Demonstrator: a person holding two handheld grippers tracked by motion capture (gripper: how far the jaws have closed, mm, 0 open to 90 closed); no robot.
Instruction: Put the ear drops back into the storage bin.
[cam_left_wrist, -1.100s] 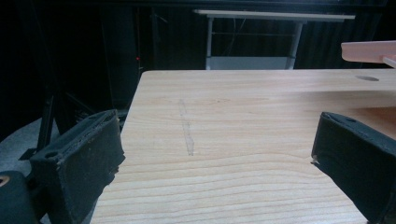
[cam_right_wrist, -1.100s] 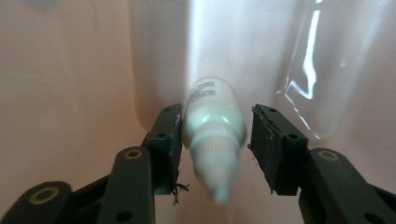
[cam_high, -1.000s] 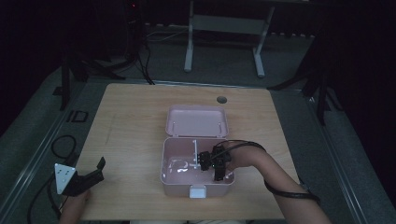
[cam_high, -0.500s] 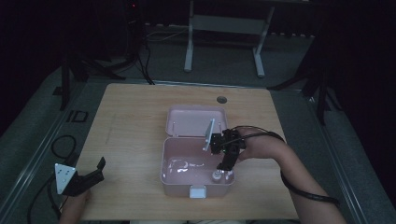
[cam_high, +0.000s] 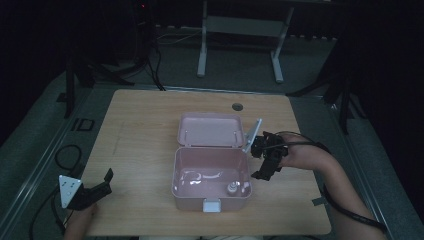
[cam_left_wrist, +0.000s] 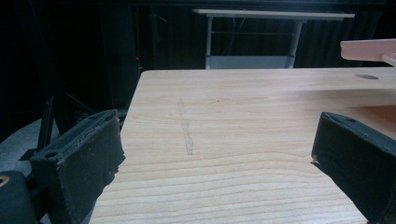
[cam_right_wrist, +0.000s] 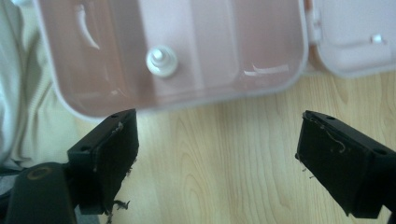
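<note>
Small white round knob-topped piece (cam_high: 232, 189) inside open pale pink plastic box (cam_high: 210, 197), near its front right corner.

Right gripper (cam_high: 266, 162) just beside the box's right wall, jaws spread wide, empty; left gripper (cam_high: 92, 192) wide open too, idle near the front left corner of the light wooden table (cam_high: 145, 130). Likely risks: clipping the wall on re-entry and shoving the box, or knocking the hinged lid (cam_high: 210, 130) lying flat behind. Grey floor, dark room, white metal frame (cam_high: 240, 25) beyond.
</note>
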